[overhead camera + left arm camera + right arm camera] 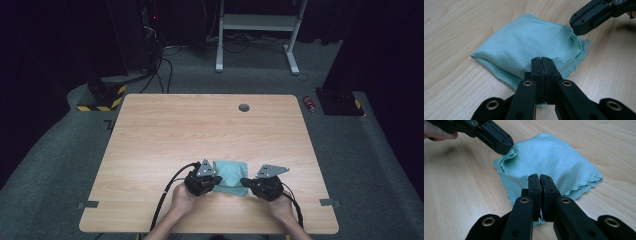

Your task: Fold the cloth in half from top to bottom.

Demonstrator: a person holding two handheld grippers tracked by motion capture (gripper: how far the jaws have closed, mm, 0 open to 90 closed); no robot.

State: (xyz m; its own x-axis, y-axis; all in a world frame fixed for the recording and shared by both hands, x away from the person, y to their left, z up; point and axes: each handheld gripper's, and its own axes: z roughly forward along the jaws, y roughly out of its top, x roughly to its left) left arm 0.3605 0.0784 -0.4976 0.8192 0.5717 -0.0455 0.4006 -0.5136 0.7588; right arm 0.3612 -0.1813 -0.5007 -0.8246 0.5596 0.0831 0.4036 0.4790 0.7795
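Note:
A teal waffle-weave cloth (231,174) lies folded on the wooden table (200,125), near the front edge. My left gripper (218,181) is shut on the cloth's near left corner, and my right gripper (244,182) is shut on its near right corner. In the left gripper view the black jaws (541,59) meet with the cloth (531,40) pinched between them, and the right gripper (575,28) bites the scalloped edge farther off. In the right gripper view the closed jaws (539,176) clamp the cloth (554,157), while the left gripper (507,147) lifts a small fold of fabric.
A round grommet hole (244,107) sits near the table's far edge. Beyond the table stand a white desk frame (257,30), dark equipment with cables (150,45) and a hazard-striped base (100,100) on grey carpet. A small red object (310,103) lies on the floor.

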